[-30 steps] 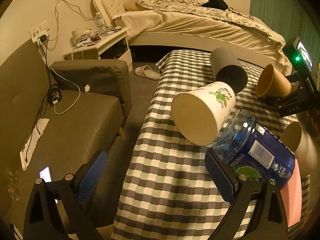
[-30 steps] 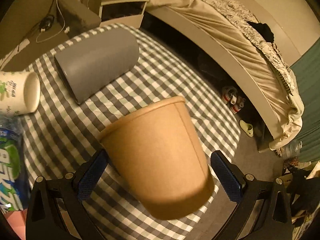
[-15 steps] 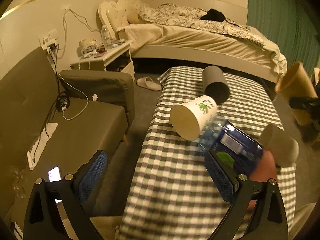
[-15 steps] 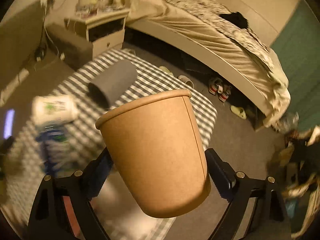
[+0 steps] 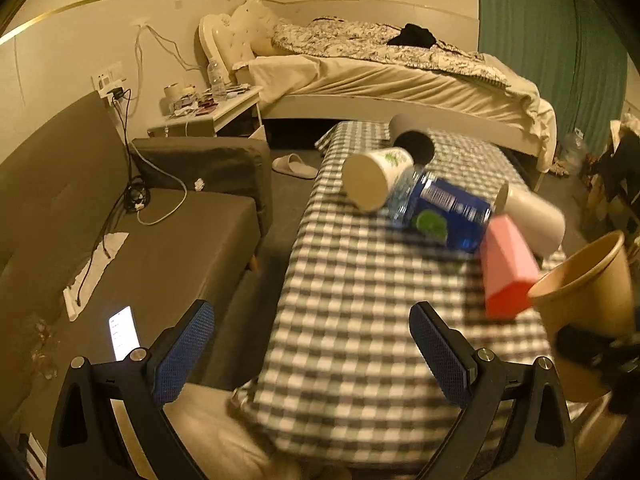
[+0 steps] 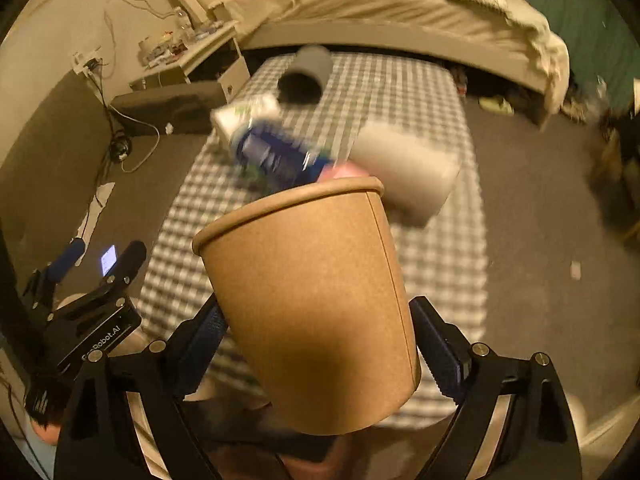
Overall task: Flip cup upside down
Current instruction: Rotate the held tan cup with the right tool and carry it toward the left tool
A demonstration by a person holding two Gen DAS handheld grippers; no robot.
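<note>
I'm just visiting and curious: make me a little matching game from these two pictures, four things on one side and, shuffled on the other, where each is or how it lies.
Things:
1. brown paper cup
2. grey cup
3. blue-labelled bottle
4. phone

Places or states:
A. lit up, on the sofa
B. on its side at the far end of the checked table, dark mouth towards the camera
C. held between the jaws of the right gripper, rim up
D. lying on the cloth between the white printed cup and the pink block

Pairs: 1-C, 2-B, 3-D, 4-A
</note>
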